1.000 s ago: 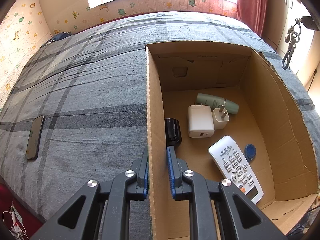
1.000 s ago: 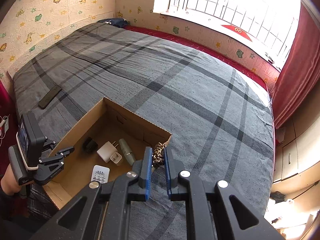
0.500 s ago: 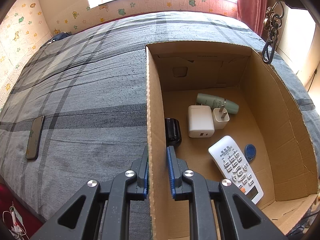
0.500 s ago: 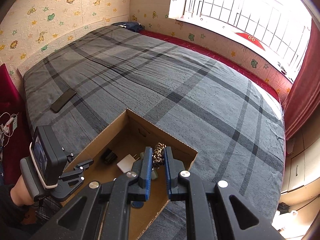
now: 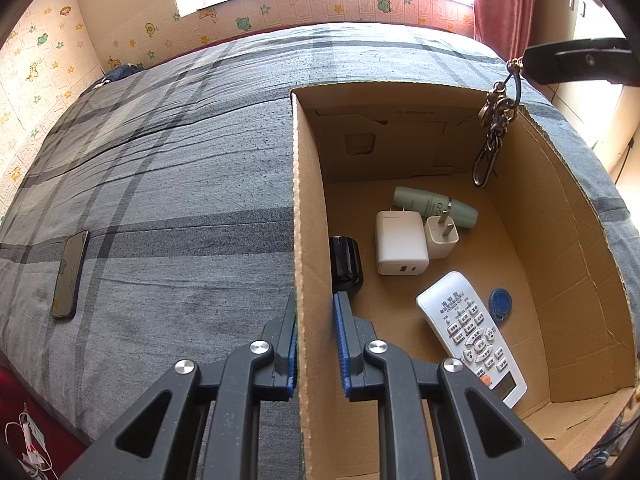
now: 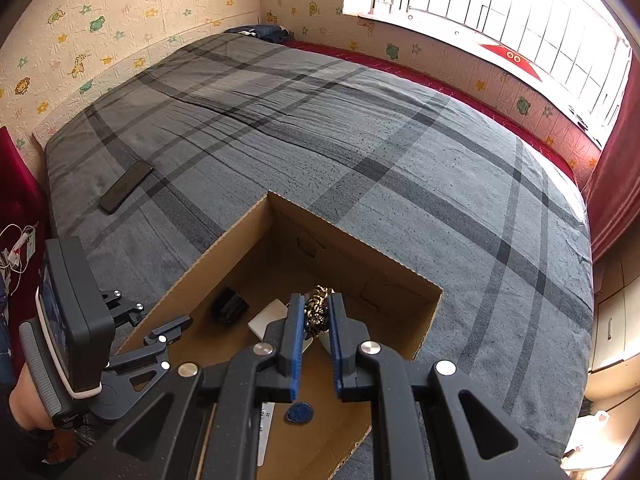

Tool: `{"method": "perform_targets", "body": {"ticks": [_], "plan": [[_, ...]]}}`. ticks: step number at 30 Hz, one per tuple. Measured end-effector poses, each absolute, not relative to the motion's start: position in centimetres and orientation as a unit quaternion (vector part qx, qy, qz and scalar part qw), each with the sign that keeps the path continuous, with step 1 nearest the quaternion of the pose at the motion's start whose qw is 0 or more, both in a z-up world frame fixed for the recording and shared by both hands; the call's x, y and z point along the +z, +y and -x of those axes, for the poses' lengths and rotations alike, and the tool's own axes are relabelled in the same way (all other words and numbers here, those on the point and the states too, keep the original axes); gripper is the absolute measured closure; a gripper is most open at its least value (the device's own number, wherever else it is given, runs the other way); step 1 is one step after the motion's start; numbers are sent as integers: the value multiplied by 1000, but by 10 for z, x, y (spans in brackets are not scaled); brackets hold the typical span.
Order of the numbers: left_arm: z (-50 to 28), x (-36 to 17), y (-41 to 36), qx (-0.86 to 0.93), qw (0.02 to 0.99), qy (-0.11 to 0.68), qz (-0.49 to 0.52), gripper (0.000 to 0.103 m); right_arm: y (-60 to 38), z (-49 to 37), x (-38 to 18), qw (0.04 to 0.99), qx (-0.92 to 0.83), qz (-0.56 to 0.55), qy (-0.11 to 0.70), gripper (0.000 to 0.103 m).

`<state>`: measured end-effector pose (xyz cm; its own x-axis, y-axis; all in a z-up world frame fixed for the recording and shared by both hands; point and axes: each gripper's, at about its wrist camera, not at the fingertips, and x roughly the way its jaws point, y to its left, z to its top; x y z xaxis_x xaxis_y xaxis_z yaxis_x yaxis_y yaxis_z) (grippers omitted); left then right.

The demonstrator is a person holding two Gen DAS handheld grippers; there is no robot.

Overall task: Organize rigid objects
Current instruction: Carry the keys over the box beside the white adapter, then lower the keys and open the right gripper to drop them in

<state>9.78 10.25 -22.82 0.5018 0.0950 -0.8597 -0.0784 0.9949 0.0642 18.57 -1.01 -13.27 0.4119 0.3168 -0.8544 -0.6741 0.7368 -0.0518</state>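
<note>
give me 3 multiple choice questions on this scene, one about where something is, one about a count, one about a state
1. Where is the phone?
A. in the cardboard box
B. on the bed cover, outside the box
C. in the right gripper

2. How many white chargers lie in the cardboard box?
A. two
B. four
C. none

3. What is the right gripper doing?
A. open and empty
B. shut on the key chain
C. shut on the remote

Answers:
1 B: the phone lies flat on the bed cover, left of the box.
2 A: a large charger and a small charger sit side by side.
3 B: the key chain hangs from its fingers over the box; the remote lies on the box floor.
</note>
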Motion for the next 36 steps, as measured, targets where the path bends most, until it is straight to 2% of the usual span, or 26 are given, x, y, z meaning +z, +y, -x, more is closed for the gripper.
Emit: {"method": "perform_targets", "body": {"ticks": [21,36], "plan": [[-97,-228,102,51,867,496,-10,86,14,-186,-225,784,256,215,523,92],[-98,-229,102,51,866,497,-11,86,12,-193,-241,785,236,203,536,91]]}}
